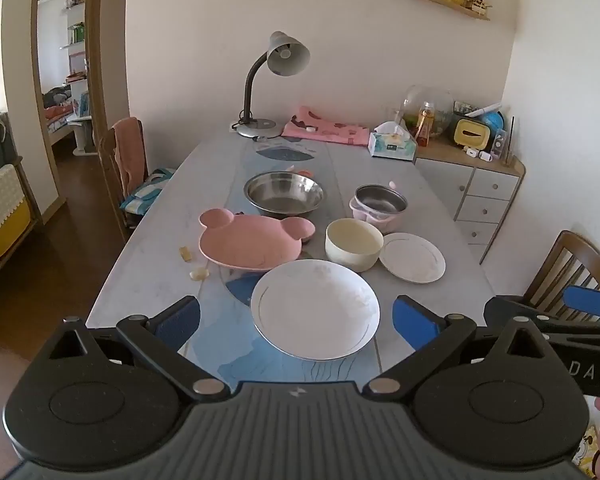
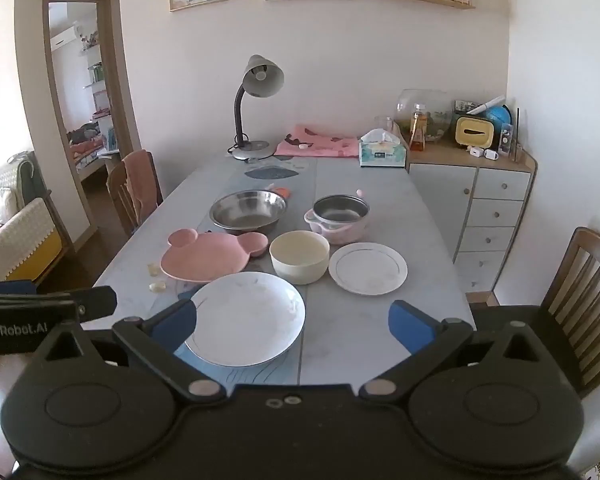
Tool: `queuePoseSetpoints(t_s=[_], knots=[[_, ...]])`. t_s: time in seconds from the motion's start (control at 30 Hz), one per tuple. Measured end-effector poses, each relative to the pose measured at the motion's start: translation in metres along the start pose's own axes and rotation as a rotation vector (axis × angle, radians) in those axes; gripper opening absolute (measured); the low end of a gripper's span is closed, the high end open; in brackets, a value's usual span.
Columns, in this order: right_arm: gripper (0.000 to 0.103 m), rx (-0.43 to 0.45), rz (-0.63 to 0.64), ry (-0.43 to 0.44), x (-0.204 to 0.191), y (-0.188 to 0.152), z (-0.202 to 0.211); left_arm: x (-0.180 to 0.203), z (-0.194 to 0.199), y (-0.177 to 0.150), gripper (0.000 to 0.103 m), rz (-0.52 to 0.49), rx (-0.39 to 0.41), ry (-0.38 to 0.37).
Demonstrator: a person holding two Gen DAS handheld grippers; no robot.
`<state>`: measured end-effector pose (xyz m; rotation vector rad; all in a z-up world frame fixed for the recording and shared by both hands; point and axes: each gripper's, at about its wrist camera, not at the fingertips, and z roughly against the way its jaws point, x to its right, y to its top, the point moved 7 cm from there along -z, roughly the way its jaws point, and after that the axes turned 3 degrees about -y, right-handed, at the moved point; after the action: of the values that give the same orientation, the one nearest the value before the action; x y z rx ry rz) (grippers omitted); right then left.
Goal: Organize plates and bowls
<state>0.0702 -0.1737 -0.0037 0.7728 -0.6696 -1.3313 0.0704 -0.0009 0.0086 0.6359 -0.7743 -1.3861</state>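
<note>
Tabletop (image 1: pixel 148 264): white plate (image 1: pixel 315 309) just ahead of both spread, empty claws (image 1: pixel 296 320)

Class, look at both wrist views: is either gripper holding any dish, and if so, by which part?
Nothing is held. The left gripper and the right gripper both stand open above the table edge, short of the large white plate.

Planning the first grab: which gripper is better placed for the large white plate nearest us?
Likely left. The left gripper, open and empty, frames the large white plate between its fingers; the right gripper, also open, has the plate off toward its left finger.
</note>
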Motion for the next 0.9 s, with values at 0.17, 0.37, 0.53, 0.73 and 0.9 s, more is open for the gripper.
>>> queuePoseSetpoints(t_s=[0.17, 0.37, 0.53, 0.73, 0.9], knots=[[0.103, -0.001, -0.010, -0.007, 0.005, 0.004, 0.003, 0.003, 0.002, 0.003, 0.103, -0.005, 0.003, -0.006], [0.103, 0.007, -0.013, -0.016, 0.005, 0.010, 0.006, 0.003, 0.003, 0.003, 0.103, -0.007, 0.004, -0.009], [0.103, 0.008, -0.017, -0.023, 0.005, 0.008, 0.005, 0.003, 0.004, 0.007, 0.103, -0.018, 0.013, -0.004], [0.102, 0.015, -0.027, -0.030, 0.006, 0.010, 0.006, 0.005, 0.005, 0.008, 0.103, -0.030, 0.026, -0.009], [0.102, 0.017, -0.037, -0.031, 0.008, 0.010, 0.007, 0.005, 0.005, 0.008, 0.103, -0.031, 0.032, -0.015]])
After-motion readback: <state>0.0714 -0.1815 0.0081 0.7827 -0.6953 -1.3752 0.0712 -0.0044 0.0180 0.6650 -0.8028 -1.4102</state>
